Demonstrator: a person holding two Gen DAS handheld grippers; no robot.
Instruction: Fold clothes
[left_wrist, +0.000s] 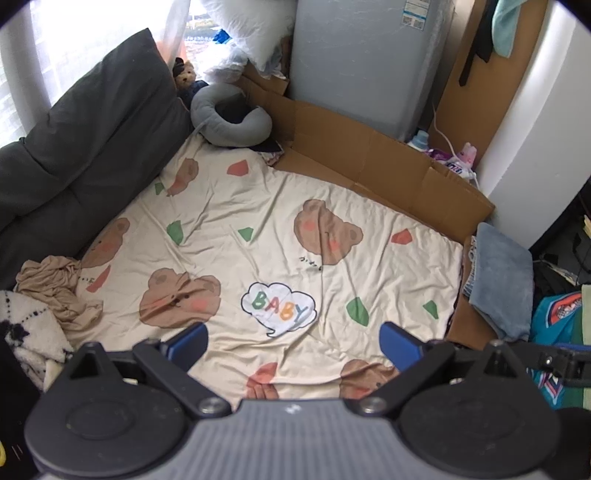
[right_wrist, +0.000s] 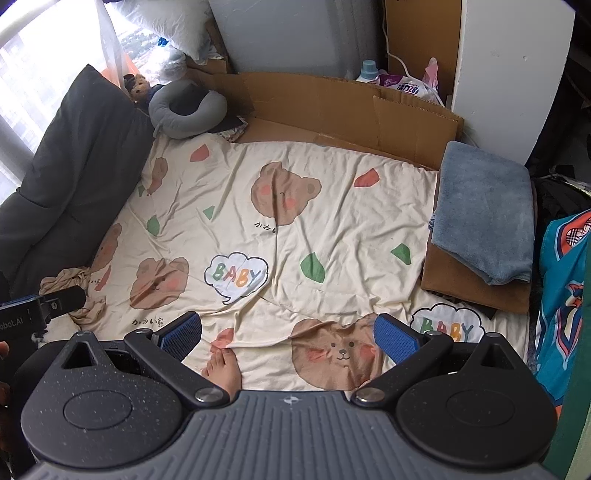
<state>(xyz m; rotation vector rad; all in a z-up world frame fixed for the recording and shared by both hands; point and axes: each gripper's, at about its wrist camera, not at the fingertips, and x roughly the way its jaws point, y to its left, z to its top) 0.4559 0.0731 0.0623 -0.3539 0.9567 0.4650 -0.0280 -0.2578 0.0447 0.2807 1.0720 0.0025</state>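
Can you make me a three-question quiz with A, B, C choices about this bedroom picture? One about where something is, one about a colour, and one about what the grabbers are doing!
1. Where is the crumpled tan garment?
A. at the sheet's left edge, by the dark cushion
B. on the blue towel
C. inside the neck pillow

2. What colour is the folded towel?
A. red
B. grey-blue
C. yellow

3. How are the two grippers?
A. both shut on cloth
B. one open, one shut
C. both open, holding nothing

Answers:
1. A, it lies bunched on the bear sheet beside the cushion.
2. B, the towel on the cardboard is grey-blue.
3. C, the left gripper and right gripper have their blue pads wide apart with only sheet showing between.
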